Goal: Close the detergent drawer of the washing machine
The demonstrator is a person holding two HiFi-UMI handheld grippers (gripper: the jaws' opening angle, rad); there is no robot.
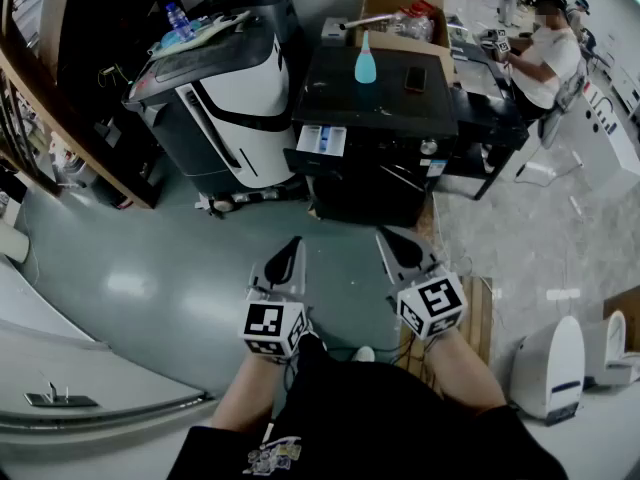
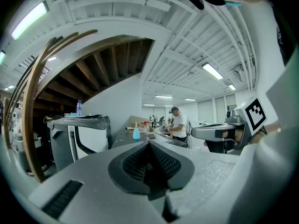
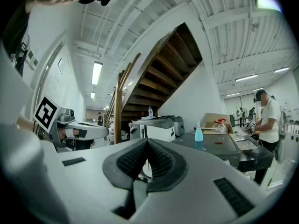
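**Head view:** The black washing machine (image 1: 380, 118) stands ahead of the person across an open stretch of floor. Its detergent drawer (image 1: 322, 140) is pulled out of the upper left corner of the machine's front, with its white and blue compartments exposed. The drawer's long axis runs straight out toward the person, so closing it probably calls for a push directly away along that line. The left gripper (image 1: 288, 258) and the right gripper (image 1: 400, 248) are held side by side, well short of the machine, both pointing at it. The drawer lies ahead between the 2, somewhat closer to the left gripper's line, so the left hand looks the better placed. Both forearms reach forward, about level.

**Left gripper view:** The left gripper's (image 2: 150, 164) jaws are pressed together with nothing between them. The machine's dark top, with a blue bottle (image 2: 136, 133) on it, lies just beyond the tips. The drawer itself is hidden behind the jaws.

**Right gripper view:** The right gripper's (image 3: 147, 160) jaws are likewise closed and empty. The machine sits ahead and to the right.
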